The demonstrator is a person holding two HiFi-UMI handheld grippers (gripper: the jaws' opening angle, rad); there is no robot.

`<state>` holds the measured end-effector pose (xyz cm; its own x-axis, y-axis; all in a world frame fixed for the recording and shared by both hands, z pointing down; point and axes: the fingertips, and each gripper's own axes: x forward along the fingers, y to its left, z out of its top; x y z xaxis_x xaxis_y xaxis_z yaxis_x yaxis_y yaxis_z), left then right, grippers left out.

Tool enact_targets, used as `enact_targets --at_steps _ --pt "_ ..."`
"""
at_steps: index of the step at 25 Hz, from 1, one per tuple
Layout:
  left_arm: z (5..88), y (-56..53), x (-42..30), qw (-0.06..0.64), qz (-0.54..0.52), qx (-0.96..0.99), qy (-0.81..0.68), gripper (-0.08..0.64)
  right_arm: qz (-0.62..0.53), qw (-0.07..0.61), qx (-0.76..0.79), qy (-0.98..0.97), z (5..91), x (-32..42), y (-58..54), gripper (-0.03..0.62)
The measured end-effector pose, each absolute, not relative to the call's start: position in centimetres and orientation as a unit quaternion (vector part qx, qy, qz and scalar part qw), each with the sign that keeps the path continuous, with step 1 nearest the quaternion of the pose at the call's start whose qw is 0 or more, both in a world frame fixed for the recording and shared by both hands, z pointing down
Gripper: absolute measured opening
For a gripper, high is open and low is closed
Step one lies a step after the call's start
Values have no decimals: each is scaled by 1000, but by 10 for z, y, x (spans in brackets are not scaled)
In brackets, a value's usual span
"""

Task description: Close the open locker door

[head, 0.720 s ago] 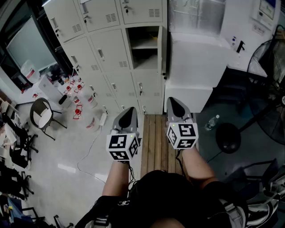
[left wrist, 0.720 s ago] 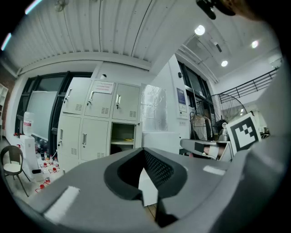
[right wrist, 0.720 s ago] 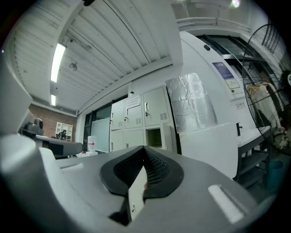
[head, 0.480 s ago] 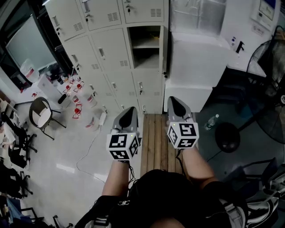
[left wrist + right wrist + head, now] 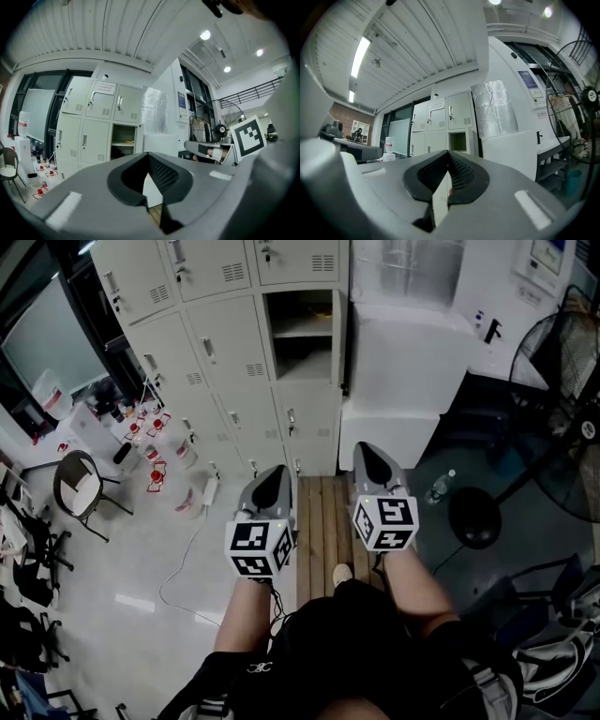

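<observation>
The open locker [image 5: 305, 334] sits in the right-hand column of a grey locker bank [image 5: 216, 352], and its door [image 5: 342, 343] stands swung out on the locker's right side, edge-on to the head view, so the shelf inside shows. Both grippers are held well short of the locker, out in front of it and lower in the head view, side by side and apart from each other, each pointing toward it. The left gripper [image 5: 274, 470] lines up a little to the left of the locker's opening; its jaws are closed tip to tip with nothing between them, as the left gripper view shows. The right gripper [image 5: 364, 450] lines up just to the right of the locker's door; its jaws are likewise pressed together and empty. Neither gripper touches the door. The left forearm [image 5: 248, 615] and right forearm [image 5: 412, 582] reach forward roughly parallel, bare, with the marker cubes turned up toward the head. A wooden pallet [image 5: 323, 521] lies on the floor in front of the locker, under and between the grippers, and a white cabinet [image 5: 403, 362] stands just to the locker's right.
</observation>
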<state>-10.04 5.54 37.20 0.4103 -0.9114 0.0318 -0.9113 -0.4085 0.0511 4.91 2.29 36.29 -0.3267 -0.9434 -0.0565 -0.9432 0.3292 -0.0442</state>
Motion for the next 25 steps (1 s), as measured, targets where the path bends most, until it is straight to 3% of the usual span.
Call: enact_targets --at_steps 11,25 --pt "375 6 -97 13 0 839 -543 0 2 55 -585 809 366 57 -29 11" --pt "362 -176 -59 18 6 838 -545 0 -7 45 -574 818 359 91 -209 11"
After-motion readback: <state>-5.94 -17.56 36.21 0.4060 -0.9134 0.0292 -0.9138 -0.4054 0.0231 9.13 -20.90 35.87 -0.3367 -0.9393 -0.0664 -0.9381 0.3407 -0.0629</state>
